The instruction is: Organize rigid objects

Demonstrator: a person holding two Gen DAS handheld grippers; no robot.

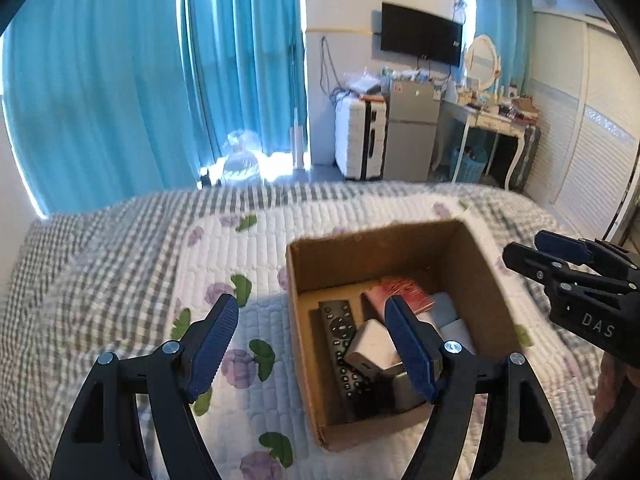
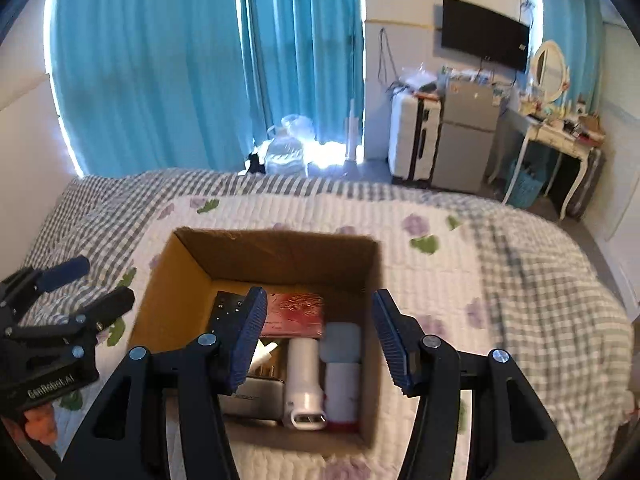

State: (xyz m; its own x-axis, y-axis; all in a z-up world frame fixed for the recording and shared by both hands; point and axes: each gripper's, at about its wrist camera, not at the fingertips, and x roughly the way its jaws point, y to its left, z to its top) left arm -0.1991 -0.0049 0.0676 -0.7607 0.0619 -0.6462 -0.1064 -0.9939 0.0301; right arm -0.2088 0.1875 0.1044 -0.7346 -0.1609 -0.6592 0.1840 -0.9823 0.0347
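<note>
Your cardboard box (image 2: 256,256) sits open-topped on the quilted bedspread (image 2: 500,280), and both of your grippers hang above it with nothing between their fingers. Your right gripper (image 2: 320,332) has its blue pads spread wide apart directly over the box's opening; your left gripper (image 1: 312,344) is likewise spread wide, its left pad over the quilt and its right pad over the box interior. Inside, the black remote control (image 1: 344,344) lies along the box's left wall, its long axis running from the near edge toward the far wall, button face up. The white bottle-shaped item (image 2: 304,384) lies on its side with its long axis parallel to the remote's and its capped, narrower end pointing toward you in the right wrist view. Just beside it on the right lies a white cylinder with a red end (image 2: 342,392), aligned the same way, red end toward you. A pale blue rounded case (image 2: 341,342) sits just beyond that cylinder, and a red booklet (image 2: 296,312) lies flat toward the far wall. A grey box (image 2: 252,400) rests at the near left, partly hidden behind your right gripper's left finger, so you cannot tell its heading.
</note>
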